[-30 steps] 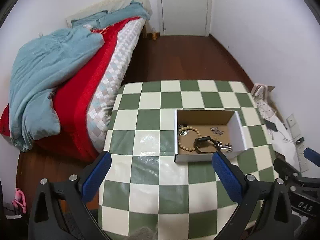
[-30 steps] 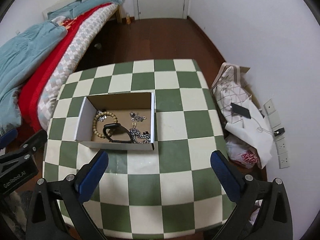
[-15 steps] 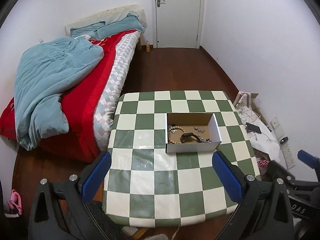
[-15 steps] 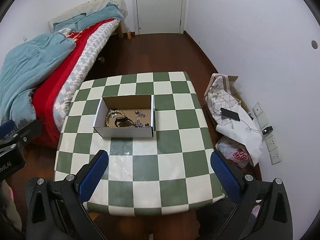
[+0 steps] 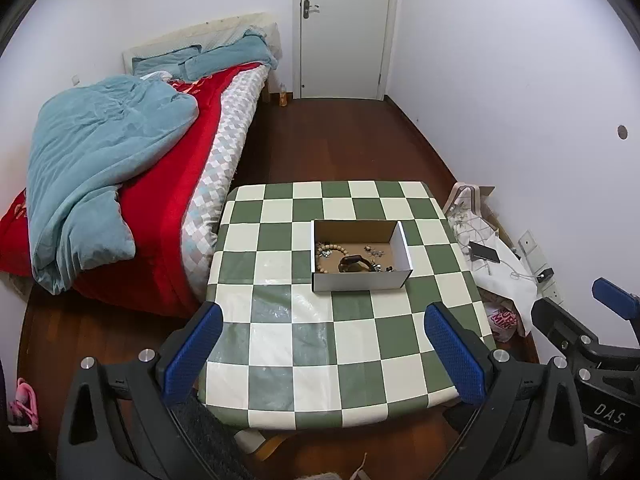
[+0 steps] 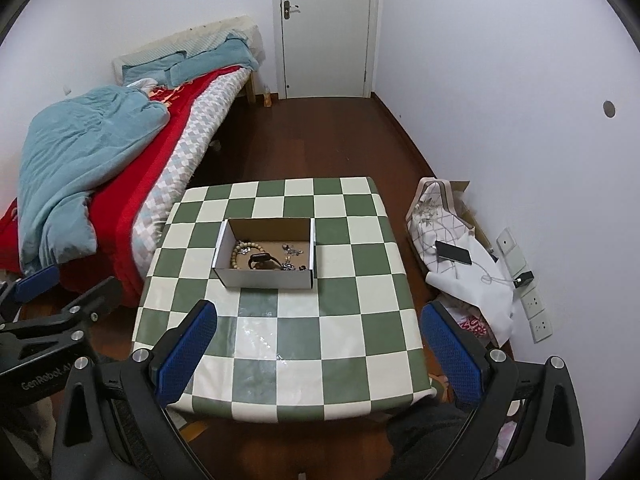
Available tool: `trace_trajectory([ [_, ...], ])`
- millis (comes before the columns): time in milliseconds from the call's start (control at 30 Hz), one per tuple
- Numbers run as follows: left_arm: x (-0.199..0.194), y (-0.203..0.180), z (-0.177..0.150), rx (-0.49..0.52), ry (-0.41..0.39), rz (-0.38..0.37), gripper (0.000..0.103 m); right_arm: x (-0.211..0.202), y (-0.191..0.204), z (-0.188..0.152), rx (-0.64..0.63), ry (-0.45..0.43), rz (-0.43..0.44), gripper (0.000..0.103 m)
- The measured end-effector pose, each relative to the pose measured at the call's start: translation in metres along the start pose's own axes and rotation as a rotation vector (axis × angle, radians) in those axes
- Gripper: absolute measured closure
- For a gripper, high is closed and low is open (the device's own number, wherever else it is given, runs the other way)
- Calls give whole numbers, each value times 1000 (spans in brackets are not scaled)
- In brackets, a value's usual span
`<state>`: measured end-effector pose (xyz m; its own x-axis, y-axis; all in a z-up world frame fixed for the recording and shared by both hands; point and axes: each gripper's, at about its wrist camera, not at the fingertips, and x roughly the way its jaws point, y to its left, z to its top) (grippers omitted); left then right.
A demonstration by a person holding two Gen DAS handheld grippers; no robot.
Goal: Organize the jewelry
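A small open cardboard box sits on the green-and-white checked table. Inside lie a wooden bead bracelet, a black watch and small silver pieces. My left gripper is open and empty, high above the table's near edge. My right gripper is open and empty, likewise far back from the box. Each gripper shows at the edge of the other's view.
A bed with a red cover and a blue duvet stands left of the table. A white door is at the back. Bags, a phone and wall sockets lie along the right wall.
Both grippers have pulled up and back from the table; the box looks much smaller and the whole table and room show. Both stay open and empty.
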<state>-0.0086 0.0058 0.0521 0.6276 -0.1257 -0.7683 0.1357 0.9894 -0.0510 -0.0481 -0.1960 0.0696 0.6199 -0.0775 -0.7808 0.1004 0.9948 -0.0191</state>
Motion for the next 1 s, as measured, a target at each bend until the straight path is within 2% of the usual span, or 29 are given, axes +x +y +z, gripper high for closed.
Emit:
trace_trajectory([
  [200,-6,-1,6,-3,-14,10,0,-13,-3,-3,10,-6,6,0],
  [400,10,-2,26,-9,-3,35,0,-11,-10,6,23,-2,-4,0],
  [733,60,-6,68,2,34,79,0,43,-11,55,10,30,-27,0],
  [1000,97,-5,85,-2,79,84,0,92,-8,89,-4,58,-42,0],
])
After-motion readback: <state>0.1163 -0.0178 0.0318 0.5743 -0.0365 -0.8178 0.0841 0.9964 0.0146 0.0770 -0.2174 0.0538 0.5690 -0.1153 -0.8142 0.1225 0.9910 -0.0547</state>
